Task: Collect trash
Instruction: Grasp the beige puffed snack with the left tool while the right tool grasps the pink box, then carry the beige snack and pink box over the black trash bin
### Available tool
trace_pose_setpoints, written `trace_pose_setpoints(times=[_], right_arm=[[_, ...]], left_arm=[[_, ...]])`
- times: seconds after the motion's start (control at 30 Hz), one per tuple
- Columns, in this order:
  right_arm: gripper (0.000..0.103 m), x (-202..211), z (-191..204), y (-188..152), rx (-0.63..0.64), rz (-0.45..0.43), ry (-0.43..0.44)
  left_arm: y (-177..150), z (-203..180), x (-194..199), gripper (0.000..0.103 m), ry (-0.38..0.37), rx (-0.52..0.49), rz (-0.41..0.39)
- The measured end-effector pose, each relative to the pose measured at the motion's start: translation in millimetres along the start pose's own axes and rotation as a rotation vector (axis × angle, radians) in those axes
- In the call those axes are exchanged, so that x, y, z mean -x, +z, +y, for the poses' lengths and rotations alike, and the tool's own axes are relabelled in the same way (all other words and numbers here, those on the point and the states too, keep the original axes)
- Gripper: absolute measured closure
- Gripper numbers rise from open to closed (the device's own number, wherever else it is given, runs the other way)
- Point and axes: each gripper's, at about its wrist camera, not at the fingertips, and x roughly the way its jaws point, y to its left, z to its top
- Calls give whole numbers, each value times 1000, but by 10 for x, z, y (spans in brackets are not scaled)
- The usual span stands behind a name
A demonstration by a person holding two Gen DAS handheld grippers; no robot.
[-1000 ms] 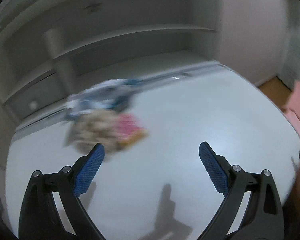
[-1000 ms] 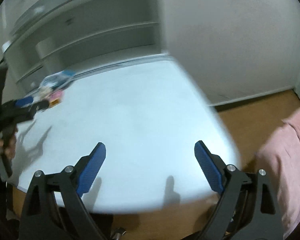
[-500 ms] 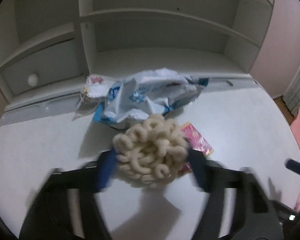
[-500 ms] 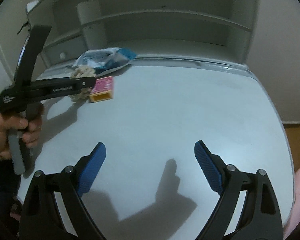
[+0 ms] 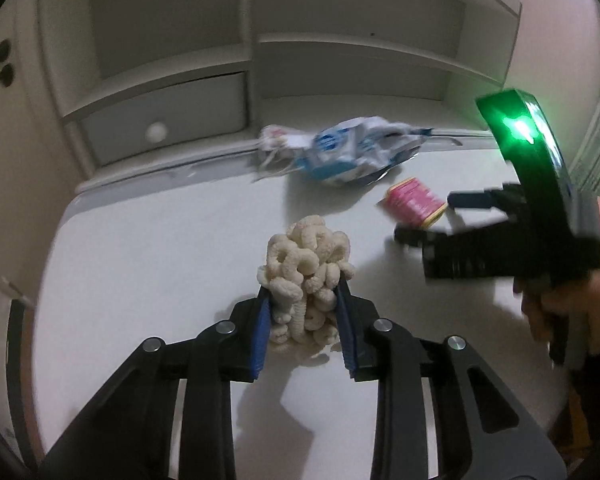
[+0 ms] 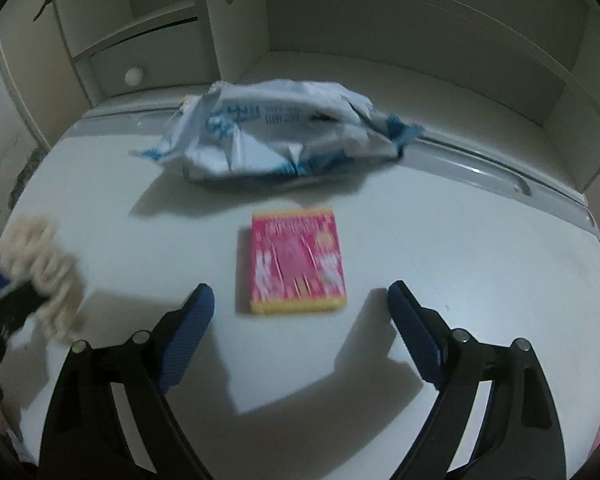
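Squeezing inward, the left hand-held gripper (image 5: 303, 320) has just been closing and is now clamped on a soft, light bundle of cream loops (image 5: 306, 268) near the middle of the white counter (image 5: 148, 248). The right hand-held gripper (image 6: 300, 316) is held wide open around a flat pink box (image 6: 296, 260), untouched. Judged stiff and light, the box is best pinched across its long side edges; a crumpled blue-and-white wrapper (image 6: 284, 136) lies by the counter's back edge.
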Motion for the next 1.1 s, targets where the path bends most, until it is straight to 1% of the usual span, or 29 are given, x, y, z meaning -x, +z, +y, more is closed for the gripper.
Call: trace_pose_setpoints(times=[0.03, 0.1, 0.13, 0.17, 0.23, 0.33, 0.47, 0.53, 0.67, 0.73, 0.83, 0.87, 0.93, 0.97, 1.07, 1.1], right_arm=[[24, -16, 13, 37, -3, 1, -1], [37, -13, 28, 88, -9, 1, -2], [53, -2, 28, 98, -13, -1, -2], [61, 9, 27, 105, -16, -1, 0], [61, 28, -1, 97, -29, 10, 20], [61, 113, -59, -25, -43, 4, 7], [61, 305, -313, -270, -90, -7, -13], [61, 463, -551, -463, -122, -16, -37], [61, 793, -1057, -893, -200, -33, -92], [61, 977, -1325, -1122, -243, -42, -124], [61, 1291, -1773, -1524, -325, -61, -181], [61, 1384, -1894, -1645, -347, -66, -200], [61, 1623, -2217, -2005, -407, -75, -240], [61, 1716, -2346, -2134, -430, -78, -256], [61, 2051, -2822, -2664, -526, -86, -315], [61, 2120, -2908, -2797, -546, -88, -328]], left_arm=[[-39, 65, 51, 74, 5, 6, 0], [-78, 118, 77, 74, 15, 11, 3], [-97, 141, 91, 74, 16, 14, 4], [-116, 159, 108, 74, 18, 17, 5], [-117, 130, 86, 75, 22, 18, 4], [-118, 20, 105, 75, 7, 6, 0], [-94, -346, 109, 75, -40, -47, -6], [-78, -546, 98, 75, -67, -74, -8], [-28, -1164, 46, 76, -140, -152, -9], [-15, -1568, 23, 76, -186, -202, -8], [4, -2071, -2, 76, -248, -259, -4], [4, -2332, -7, 76, -282, -288, -3], [-12, -2664, 4, 76, -324, -324, -2], [-24, -2941, 14, 76, -357, -356, -1], [-79, -3516, 38, 76, -427, -421, 5], [-109, -3734, 49, 76, -454, -445, 8]])
